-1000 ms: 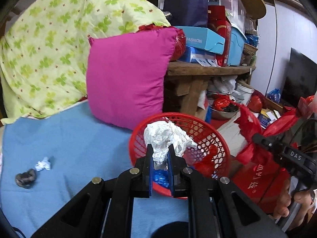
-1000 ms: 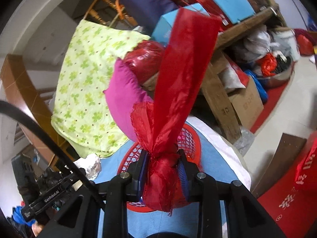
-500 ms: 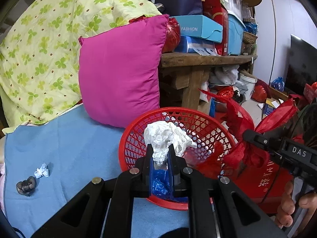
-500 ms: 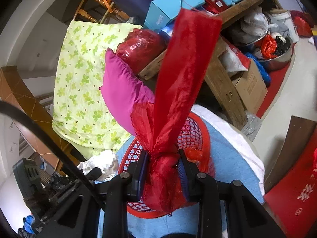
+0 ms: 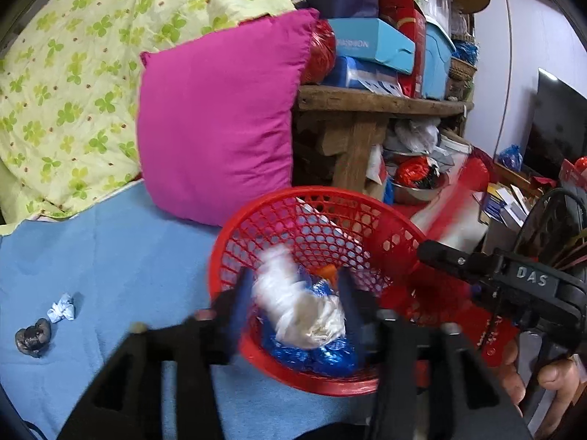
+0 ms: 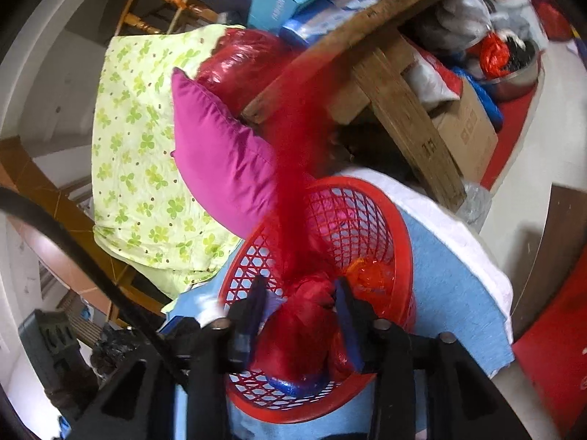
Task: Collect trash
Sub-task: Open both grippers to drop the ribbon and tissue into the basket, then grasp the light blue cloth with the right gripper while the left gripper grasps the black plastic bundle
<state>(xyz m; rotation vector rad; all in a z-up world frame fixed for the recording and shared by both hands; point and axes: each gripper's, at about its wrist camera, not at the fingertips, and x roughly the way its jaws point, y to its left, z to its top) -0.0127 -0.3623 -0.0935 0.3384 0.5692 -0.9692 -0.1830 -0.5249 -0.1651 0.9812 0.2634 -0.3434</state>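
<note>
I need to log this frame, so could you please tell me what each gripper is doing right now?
Left gripper: open, white paper wad loose over the red basket.
Right gripper: open, red plastic bag between its fingers.

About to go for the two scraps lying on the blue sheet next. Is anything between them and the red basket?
Nothing visible: bare blue sheet lies between the white scrap, the dark scrap and the red basket. Both claws, left claw and right claw, are open over it.

red basket (image 5: 367, 216), magenta pillow (image 5: 216, 124), blue blanket (image 5: 110, 256)
</note>
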